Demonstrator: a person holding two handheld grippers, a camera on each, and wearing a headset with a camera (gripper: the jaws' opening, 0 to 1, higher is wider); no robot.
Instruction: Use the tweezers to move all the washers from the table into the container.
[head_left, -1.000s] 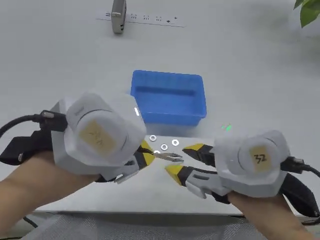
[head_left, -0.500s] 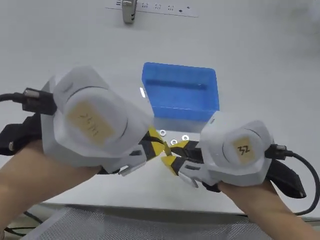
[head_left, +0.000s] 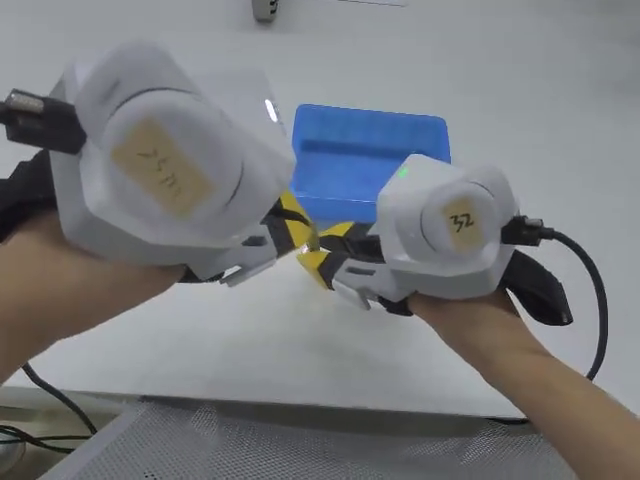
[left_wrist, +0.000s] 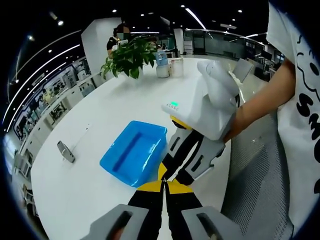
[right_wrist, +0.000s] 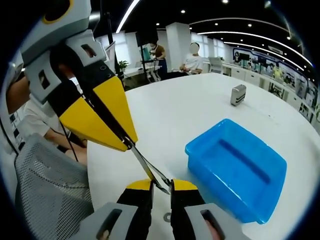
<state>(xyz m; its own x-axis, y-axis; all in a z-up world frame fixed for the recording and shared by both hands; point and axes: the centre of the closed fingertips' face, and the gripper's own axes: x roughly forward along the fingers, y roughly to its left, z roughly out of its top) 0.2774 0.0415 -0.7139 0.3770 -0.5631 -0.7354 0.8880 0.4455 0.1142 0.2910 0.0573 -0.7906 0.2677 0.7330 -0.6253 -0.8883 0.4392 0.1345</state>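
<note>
I am viewing a smooth, matte white table (head_left: 250, 350) that is carrying the work. A rectangular blue plastic container (head_left: 370, 150), glossy, with rounded corners and raised walls, is standing on it beyond both tools; in the right gripper view it is lying to the right of the jaw tips.

I am reading the left tongs (left_wrist: 164, 186) as fully closed: the two black jaws with yellow wedge-shaped tips are pressing together along one thin seam. In the right gripper view these same yellow wedges are entering from the upper left and clamping the tweezers (right_wrist: 145, 165) at one end. The left hand (head_left: 60, 290) is holding its bulky white housing high and tilted toward the centre.

The right tongs (right_wrist: 162, 187) are drawn in to a narrow slot, and the free end of the tweezers is sitting in that slot against the yellow pads. The right hand (head_left: 470, 310) is angling its housing inward, so both pairs of tips are meeting just in front of the container.

The tweezers are thin, bright metal, two slim blades running diagonally between the two tools.

One small, flat metal washer (right_wrist: 166, 217) is lying on the table directly below the right jaws, outside the container.
</note>
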